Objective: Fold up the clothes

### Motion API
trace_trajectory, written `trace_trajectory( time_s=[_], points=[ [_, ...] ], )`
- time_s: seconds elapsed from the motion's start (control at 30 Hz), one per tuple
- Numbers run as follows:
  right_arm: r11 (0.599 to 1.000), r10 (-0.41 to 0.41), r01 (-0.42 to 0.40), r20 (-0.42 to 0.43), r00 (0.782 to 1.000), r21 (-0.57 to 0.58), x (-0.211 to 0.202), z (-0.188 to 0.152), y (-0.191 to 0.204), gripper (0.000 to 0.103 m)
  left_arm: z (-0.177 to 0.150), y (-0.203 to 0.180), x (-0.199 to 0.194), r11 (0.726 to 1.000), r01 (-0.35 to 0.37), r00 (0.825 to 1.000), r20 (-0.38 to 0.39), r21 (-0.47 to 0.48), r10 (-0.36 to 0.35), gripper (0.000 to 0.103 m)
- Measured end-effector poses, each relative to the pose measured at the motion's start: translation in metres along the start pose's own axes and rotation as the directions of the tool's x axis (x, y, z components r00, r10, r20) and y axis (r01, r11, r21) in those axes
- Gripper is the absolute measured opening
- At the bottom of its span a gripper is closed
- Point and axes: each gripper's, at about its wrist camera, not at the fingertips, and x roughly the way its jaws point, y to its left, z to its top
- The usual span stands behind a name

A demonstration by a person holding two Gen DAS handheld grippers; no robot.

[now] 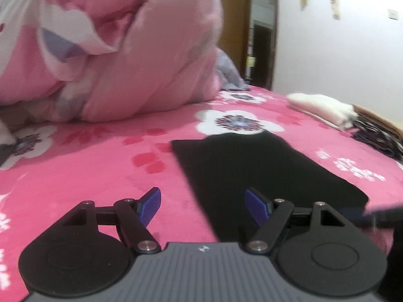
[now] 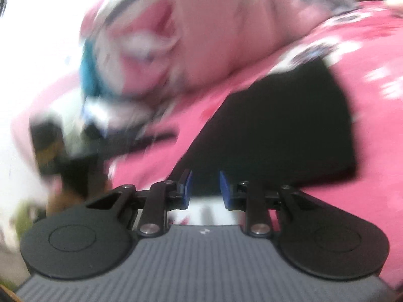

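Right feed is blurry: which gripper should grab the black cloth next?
Likely left: open, fingers straddling the black cloth's near-left edge, view sharp. Right is narrower and mid-motion.

I saw a bed covered by a pink floral blanket (image 1: 100, 166). A folded black garment (image 1: 264, 171) lay flat on it, near and slightly right. Far left, a bunched pink quilt (image 1: 141, 58) rested on the blanket. At the far right edge lay a folded white cloth (image 1: 325, 110) beside dark patterned fabric (image 1: 377, 136).
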Motion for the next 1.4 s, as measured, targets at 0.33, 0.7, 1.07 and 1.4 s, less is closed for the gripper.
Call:
trace_trajectory(
  time_s=[0.33, 0.7, 1.07, 1.4],
  points=[
    [0.935, -0.340, 0.326, 0.092, 0.936, 0.138, -0.049, 0.006, -0.040, 0.009, -0.017, -0.022, 0.016, 0.998, 0.049, 0.997, -0.059, 0.037, -0.047, 0.075],
    [0.968, -0.252, 0.251, 0.084, 0.964, 0.017, -0.001, 0.064, -0.037, 0.009, 0.016, -0.017, 0.025, 0.996, 0.049, 0.998, -0.029, 0.071, -0.047, 0.078],
    [0.965, -0.197, 0.198, -0.020, 0.980, 0.173, 0.034, 0.067, -0.092, 0.003, 0.032, -0.024, 0.092, 0.990, 0.143, 0.980, -0.143, 0.020, -0.138, 0.060],
    [0.964, -0.213, 0.214, -0.022, 0.977, 0.155, 0.037, 0.066, -0.090, 0.003, 0.066, 0.015, 0.108, 0.998, -0.011, 0.994, -0.107, 0.067, 0.018, 0.053]
  ],
)
